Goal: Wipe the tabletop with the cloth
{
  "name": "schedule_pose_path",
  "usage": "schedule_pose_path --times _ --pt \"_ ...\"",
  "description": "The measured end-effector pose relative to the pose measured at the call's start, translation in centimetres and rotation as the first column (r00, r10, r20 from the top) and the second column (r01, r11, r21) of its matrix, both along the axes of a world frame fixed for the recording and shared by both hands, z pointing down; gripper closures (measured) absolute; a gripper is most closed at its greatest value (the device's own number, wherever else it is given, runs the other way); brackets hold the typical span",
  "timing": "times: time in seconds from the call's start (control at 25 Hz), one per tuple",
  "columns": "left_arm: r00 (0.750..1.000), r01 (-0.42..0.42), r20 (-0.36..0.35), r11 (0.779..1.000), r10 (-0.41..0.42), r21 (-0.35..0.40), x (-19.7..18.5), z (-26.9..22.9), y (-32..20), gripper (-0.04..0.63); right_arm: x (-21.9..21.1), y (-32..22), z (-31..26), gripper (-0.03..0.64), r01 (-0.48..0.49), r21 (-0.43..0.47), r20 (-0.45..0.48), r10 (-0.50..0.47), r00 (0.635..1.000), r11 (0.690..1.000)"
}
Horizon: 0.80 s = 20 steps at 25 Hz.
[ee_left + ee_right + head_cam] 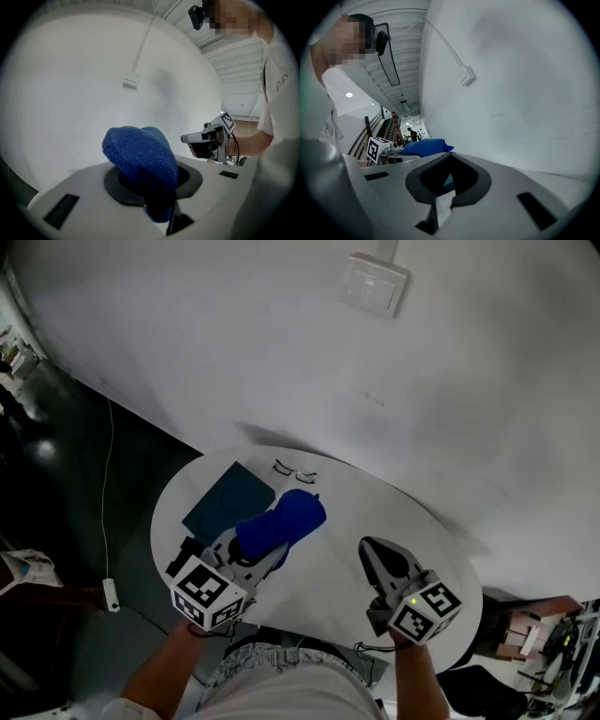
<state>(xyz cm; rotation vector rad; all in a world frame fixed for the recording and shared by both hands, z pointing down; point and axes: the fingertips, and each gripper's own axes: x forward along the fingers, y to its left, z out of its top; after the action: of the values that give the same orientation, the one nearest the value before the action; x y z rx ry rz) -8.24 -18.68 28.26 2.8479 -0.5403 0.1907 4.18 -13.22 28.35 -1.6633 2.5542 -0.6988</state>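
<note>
Bulging nubby blue cloth (140, 154) between jaws

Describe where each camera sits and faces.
Head view: on the head, steeply down at table, forearms, left tool gripping cloth, right tool.
Left gripper view: on left tool, along its jaws toward the wall; torso at right.
Right gripper view: on right tool, toward the wall; torso at left.
Both gripper views share the cloth and the other tool.

Plain royal-blue terry cloth (281, 524), no print. Round matte-white tabletop (337, 498); flat dark-teal square sheet (228, 501) at its ten o'clock. Left gripper (265, 547) and right gripper (367, 546): pale grey shells, black jaws, black-and-white checker-marked cubes. Near-black glossy floor (103, 456).
</note>
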Motion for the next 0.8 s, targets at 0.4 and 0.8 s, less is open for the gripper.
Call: schedule_pose_path --times 0.4,0.8 --pt "1.0 0.016 0.0 1.0 -0.016 -0.016 0.45 0.33 -0.71 0.483 0.17 -0.81 0.32 0.611 0.017 -0.009 0.003 -0.017 1.0 1.0" --pt "1.0 0.024 0.014 1.0 -0.024 -0.019 0.66 0.71 -0.74 0.483 0.48 -0.82 0.83 0.611 0.029 -0.016 0.01 -0.029 1.0 0.999"
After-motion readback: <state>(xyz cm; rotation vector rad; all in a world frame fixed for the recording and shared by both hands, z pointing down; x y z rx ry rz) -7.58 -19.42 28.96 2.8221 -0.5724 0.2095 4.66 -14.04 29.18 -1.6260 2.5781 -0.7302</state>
